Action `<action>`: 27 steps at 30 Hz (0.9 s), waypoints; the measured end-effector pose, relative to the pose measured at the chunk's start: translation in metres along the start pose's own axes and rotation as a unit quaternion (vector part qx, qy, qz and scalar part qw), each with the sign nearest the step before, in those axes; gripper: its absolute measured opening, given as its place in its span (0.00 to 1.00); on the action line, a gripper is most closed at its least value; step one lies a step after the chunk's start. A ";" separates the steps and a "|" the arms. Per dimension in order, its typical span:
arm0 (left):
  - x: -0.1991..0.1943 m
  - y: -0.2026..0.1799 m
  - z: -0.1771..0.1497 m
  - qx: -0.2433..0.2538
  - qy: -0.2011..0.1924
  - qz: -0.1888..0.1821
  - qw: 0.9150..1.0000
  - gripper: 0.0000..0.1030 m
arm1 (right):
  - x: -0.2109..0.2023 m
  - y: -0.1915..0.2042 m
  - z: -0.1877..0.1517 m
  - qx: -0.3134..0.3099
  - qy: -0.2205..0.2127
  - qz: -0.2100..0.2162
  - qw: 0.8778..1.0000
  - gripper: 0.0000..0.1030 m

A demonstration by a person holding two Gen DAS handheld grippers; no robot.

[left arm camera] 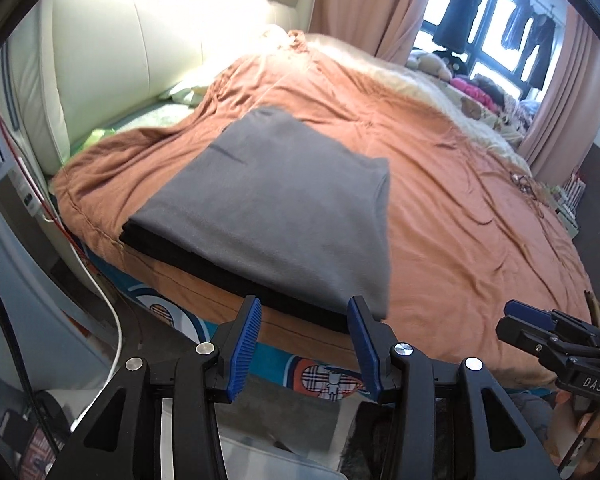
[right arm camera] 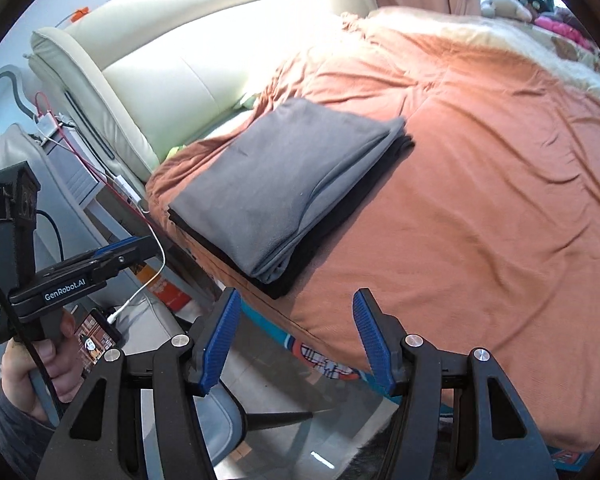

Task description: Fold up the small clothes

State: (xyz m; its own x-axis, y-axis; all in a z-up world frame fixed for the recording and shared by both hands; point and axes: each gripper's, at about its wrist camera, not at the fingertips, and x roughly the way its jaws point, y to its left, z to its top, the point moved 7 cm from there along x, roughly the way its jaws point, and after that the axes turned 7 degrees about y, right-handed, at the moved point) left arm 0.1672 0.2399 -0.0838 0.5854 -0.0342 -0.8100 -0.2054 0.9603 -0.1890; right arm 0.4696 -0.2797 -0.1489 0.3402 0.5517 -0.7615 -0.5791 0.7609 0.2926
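Folded grey garment (left arm camera: 276, 200) atop black one (right arm camera: 332, 216) on orange bedspread (left arm camera: 460, 216), both tongs released.

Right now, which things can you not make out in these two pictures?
- Black garment: in both views the grey garment covers it; only its edges show.
- Right gripper: left view, frame edge cuts it off.
- Clothes at the window: left view, backlit, too dark to tell.
- Phone: right view, screen too small to read.
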 end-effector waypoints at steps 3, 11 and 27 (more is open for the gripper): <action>-0.017 -0.008 -0.004 0.001 -0.018 -0.001 1.000 0.53 | -0.022 0.000 -0.011 -0.007 -0.015 -0.011 1.000 0.58; -0.065 -0.040 -0.020 0.014 -0.069 0.010 0.997 0.73 | -0.084 -0.007 -0.040 -0.019 -0.064 -0.029 0.997 0.76; -0.117 -0.108 -0.069 0.014 -0.124 0.034 0.992 1.00 | -0.161 -0.030 -0.105 -0.060 -0.112 -0.036 0.991 1.00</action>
State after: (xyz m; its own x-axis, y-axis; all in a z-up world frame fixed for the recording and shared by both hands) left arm 0.0671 0.1207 -0.0067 0.7470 0.0970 -0.6577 -0.2316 0.9653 -0.1206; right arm 0.3544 -0.4271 -0.0958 0.5321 0.5704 -0.6256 -0.6271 0.7620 0.1614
